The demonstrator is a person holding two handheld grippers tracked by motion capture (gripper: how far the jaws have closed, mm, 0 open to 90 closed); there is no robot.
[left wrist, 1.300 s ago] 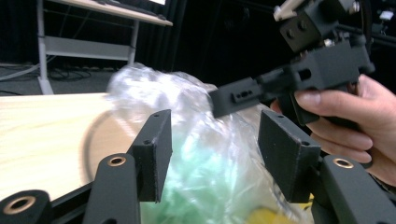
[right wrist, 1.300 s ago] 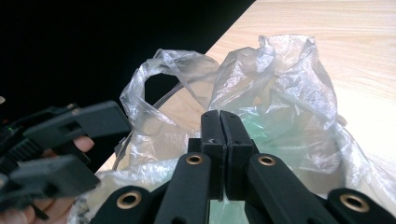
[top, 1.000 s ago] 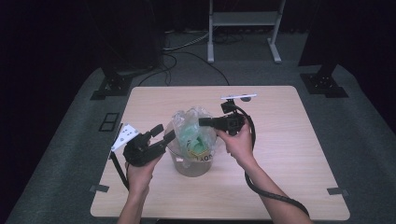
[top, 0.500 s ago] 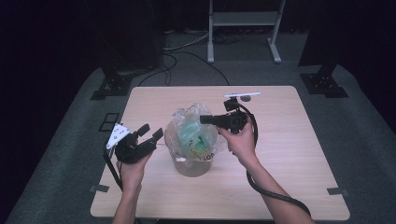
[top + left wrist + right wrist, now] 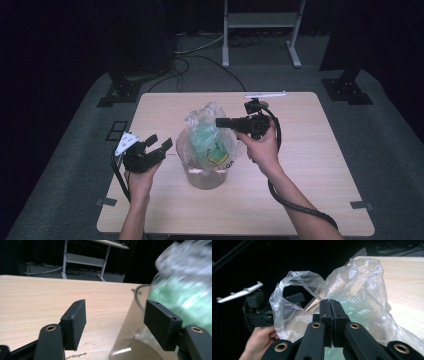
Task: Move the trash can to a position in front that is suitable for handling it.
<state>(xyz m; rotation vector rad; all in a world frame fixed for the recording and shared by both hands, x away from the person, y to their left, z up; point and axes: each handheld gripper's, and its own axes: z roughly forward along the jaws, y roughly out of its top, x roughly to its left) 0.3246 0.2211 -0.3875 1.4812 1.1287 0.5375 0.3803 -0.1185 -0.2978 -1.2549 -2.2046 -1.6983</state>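
A clear round container [image 5: 202,177] stands mid-table and holds a thin plastic bag [image 5: 207,132] with green contents. My right gripper [image 5: 218,121] is level at the bag's upper right, its jaws shut on the film. In the right gripper view the closed jaws [image 5: 329,301] sit in the crumpled bag [image 5: 359,285]. My left gripper [image 5: 161,141] hovers low, just left of the container. Its jaws have just been opening and they stand apart. In the left gripper view [image 5: 115,307] the container's wall [image 5: 135,315] lies between them, untouched, with the blurred bag [image 5: 180,290] above.
The light wooden table [image 5: 310,165] has bare room on all sides of the container. A metal frame [image 5: 260,20] stands on the dark floor beyond the far edge, with cables [image 5: 195,50] and stand feet [image 5: 345,87] nearby.
My left gripper has drawn back to the left, away from the bag and container, and its jaws stand wider. My right gripper has risen a little with the bag.
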